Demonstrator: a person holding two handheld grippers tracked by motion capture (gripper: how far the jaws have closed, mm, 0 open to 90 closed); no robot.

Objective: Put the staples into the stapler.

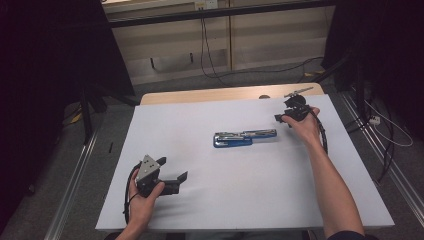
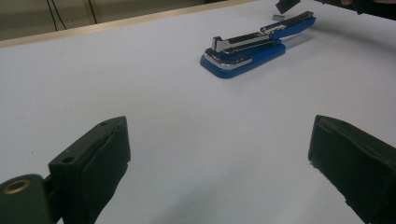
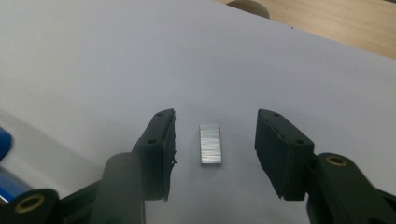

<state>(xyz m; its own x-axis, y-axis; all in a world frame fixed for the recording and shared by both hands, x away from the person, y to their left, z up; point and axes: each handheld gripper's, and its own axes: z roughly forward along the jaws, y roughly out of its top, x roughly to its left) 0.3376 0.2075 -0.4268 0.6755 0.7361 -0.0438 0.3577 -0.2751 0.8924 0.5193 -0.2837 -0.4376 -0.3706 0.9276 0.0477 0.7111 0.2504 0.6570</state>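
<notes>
1. White table (image 1: 200, 200), bare across most of its top; wooden edge showing along the far side.
2. Blue stapler (image 1: 245, 138) at mid-table, lying swung open, top arm stretched out flat toward the right, metal staple channel exposed and, by the look of it, waiting for a refill.
3. Left gripper (image 1: 176, 176) parked near the front left corner, jaws wide apart with nothing between them, pointed across at the stapler (image 2: 252, 46) and well apart from it.
4. Right gripper (image 1: 281, 119) just past the stapler's right end, tipped down to the table, jaws partly apart, straddling the staples but not yet pressing on them.
5. Staples (image 3: 210, 144): one small silver strip flat on the table, between the right jaws, a gap on either side.
6. Judged progress: stapler already opened; pickup of the strip under way; loading into the channel and closing the stapler left to do.
</notes>
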